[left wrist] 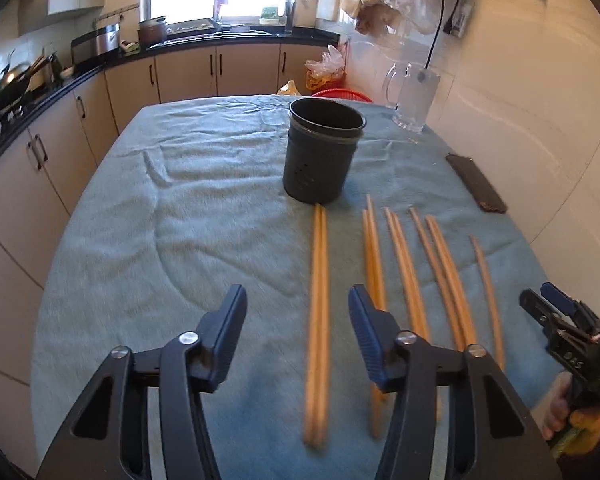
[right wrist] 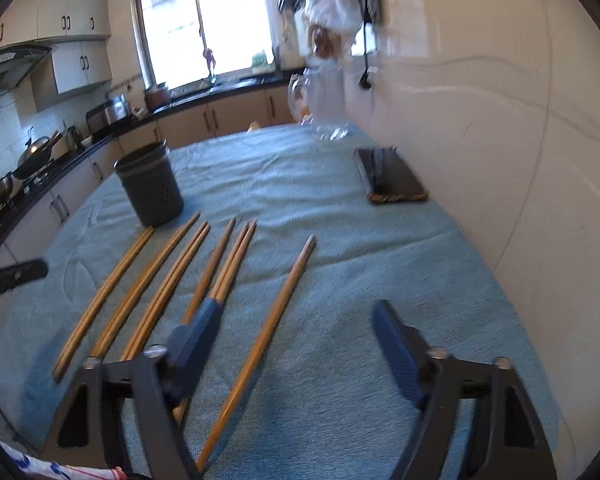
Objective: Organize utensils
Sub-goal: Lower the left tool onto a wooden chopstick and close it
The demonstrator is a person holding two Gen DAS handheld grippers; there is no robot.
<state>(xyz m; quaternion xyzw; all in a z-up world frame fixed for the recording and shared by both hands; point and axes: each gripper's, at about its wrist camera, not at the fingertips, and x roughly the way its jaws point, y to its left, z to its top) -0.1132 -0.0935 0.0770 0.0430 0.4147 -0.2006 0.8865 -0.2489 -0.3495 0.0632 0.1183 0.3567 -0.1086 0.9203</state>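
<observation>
The chopsticks were all laid flat on the blue cloth, just in front of the dark holder; none could be seen standing in it, so the sorting was judged barely begun. Their long axes ran roughly parallel, far tips toward the holder. The left gripper was spread around the leftmost pair, not pressing it. The right gripper was likewise unclenched around the single outermost chopstick.
</observation>
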